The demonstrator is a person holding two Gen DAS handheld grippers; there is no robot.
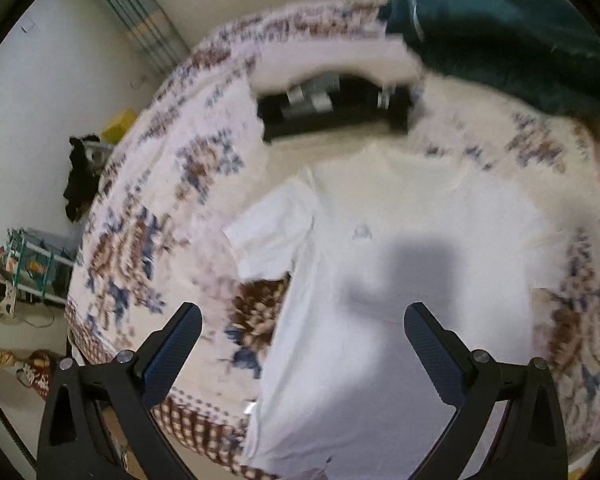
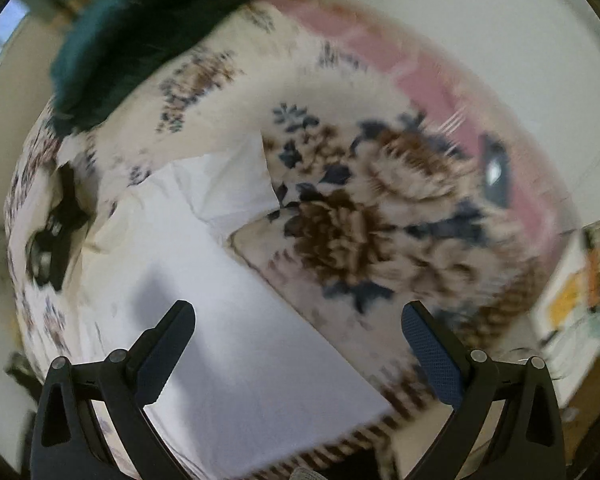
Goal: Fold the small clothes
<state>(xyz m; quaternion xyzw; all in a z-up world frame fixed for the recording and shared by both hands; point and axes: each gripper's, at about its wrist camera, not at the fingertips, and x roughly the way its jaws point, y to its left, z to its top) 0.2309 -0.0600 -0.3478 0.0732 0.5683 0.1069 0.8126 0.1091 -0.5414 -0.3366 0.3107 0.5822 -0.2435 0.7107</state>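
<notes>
My white shirt [image 1: 400, 280] lies flat mid-frame, probably unfolded; my left tongs [image 1: 302, 324] and right tongs [image 2: 298, 320] gape, holding nothing.

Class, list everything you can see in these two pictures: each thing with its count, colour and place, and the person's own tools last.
White short-sleeved T-shirt: one, white, spread flat on the bed.
Floral bedspread: one, cream with brown and blue flowers, covering the bed.
Dark teal cloth: one, teal, bunched at the bed's far end.
Black object: one, black, beyond the shirt's collar; too blurred to identify.
Left hand-held gripper: one, black, open above the shirt.
Right hand-held gripper: one, black, open above the shirt's edge.
</notes>
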